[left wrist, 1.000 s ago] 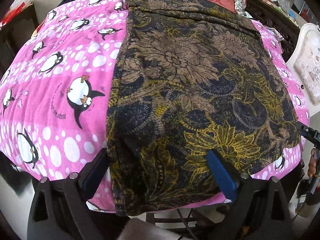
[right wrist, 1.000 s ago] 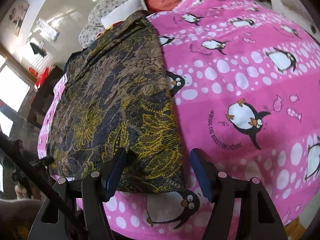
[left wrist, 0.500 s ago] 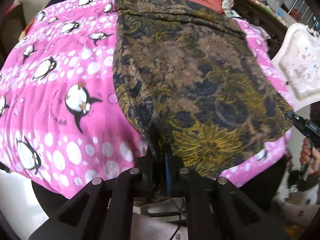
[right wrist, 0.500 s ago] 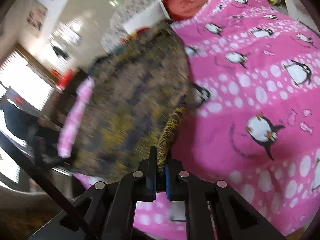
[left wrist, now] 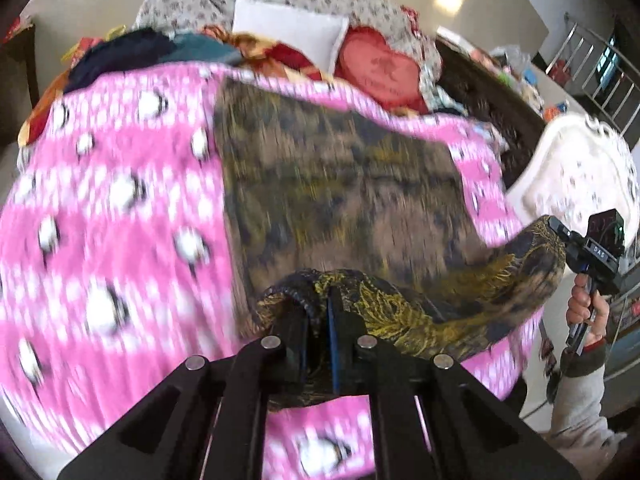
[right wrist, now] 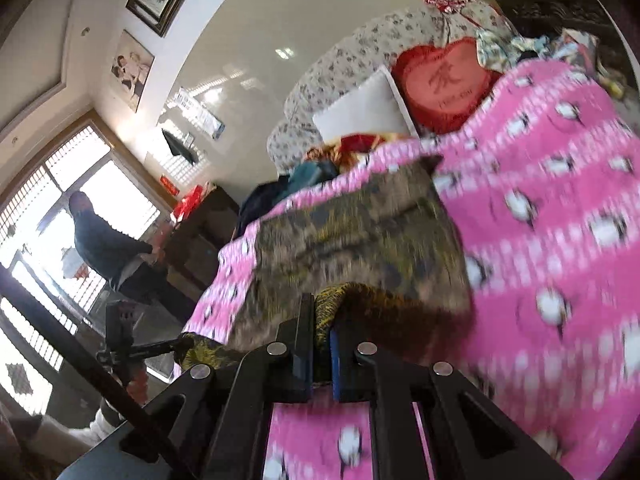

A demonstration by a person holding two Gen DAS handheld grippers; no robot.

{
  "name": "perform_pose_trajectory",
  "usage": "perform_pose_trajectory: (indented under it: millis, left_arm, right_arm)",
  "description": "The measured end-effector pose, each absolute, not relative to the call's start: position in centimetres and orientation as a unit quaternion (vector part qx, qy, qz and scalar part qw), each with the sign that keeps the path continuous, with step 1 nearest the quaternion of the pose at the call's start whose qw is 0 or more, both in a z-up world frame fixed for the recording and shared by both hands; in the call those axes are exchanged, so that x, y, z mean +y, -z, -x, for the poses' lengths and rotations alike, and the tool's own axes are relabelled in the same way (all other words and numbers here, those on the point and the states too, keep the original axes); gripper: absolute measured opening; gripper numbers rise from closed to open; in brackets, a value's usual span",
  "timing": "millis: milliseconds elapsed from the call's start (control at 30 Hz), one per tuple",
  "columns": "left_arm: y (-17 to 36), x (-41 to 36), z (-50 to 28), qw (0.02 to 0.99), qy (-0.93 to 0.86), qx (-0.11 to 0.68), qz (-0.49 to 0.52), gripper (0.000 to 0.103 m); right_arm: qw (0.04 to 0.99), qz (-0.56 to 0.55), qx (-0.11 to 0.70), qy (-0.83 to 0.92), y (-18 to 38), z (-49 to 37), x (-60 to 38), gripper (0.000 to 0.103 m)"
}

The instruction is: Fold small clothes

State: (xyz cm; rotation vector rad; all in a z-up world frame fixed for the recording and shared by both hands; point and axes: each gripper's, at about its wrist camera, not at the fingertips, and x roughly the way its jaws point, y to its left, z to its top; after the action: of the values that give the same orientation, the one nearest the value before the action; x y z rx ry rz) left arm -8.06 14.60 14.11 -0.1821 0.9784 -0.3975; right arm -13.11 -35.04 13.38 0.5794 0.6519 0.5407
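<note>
A brown, black and yellow floral garment (left wrist: 340, 184) lies on a pink penguin blanket (left wrist: 112, 208). My left gripper (left wrist: 318, 312) is shut on the garment's near hem and holds it lifted off the blanket. My right gripper (right wrist: 322, 320) is shut on the other near corner of the garment (right wrist: 360, 232), also lifted. In the left wrist view the right gripper (left wrist: 560, 236) shows at the right, holding the raised hem. In the right wrist view the left gripper (right wrist: 180, 346) shows at the lower left. The scene is motion-blurred.
The blanket (right wrist: 560, 208) covers a raised surface. At its far end are a red heart cushion (left wrist: 380, 68), a white pillow (left wrist: 288, 30) and a pile of clothes (left wrist: 132, 52). A white chair (left wrist: 568, 168) stands at the right. A person (right wrist: 108, 244) stands by the window.
Both grippers went from open beside the garment's near hem to shut on it, then lifted the hem up and forward over the garment.
</note>
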Motion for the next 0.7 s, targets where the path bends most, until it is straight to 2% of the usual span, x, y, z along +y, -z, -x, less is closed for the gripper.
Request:
perform_pose_trajectory:
  millis: [267, 467, 567, 600, 633, 667, 700]
  left_arm:
    - [-15.6, 15.2, -7.6, 0.873, 0.144, 0.454, 0.108, 0.008]
    - [-11.9, 15.3, -17.8, 0.858, 0.101, 0.482, 0.147, 0.008]
    - [-10.6, 15.4, -19.6, 0.846, 0.093, 0.504, 0.148, 0.011]
    - [-10.7, 15.7, -19.6, 0.842, 0.1, 0.505, 0.159, 0.011]
    - [-11.1, 16.2, -19.3, 0.843, 0.106, 0.5, 0.165, 0.012]
    - [-11.7, 16.6, -19.0, 0.849, 0.105, 0.492, 0.162, 0.019]
    - [-12.3, 16.8, -18.8, 0.855, 0.098, 0.484, 0.155, 0.032]
  right_arm:
    - [0.88, -0.297, 0.299, -0.219, -15.3, -1.2, -35.0, 0.006]
    - [0.877, -0.322, 0.327, -0.141, -11.6, -11.3, -34.4, 0.006]
    - [0.88, -0.296, 0.355, -0.108, -9.6, -14.4, -33.4, 0.009]
    - [0.876, -0.29, 0.372, -0.097, -8.9, -14.7, -33.2, 0.012]
    - [0.874, -0.294, 0.375, -0.095, -8.7, -14.6, -33.4, 0.023]
    - [0.871, -0.305, 0.373, -0.093, -8.6, -14.0, -33.7, 0.032]
    - [0.871, -0.314, 0.367, -0.09, -8.9, -13.0, -34.1, 0.052]
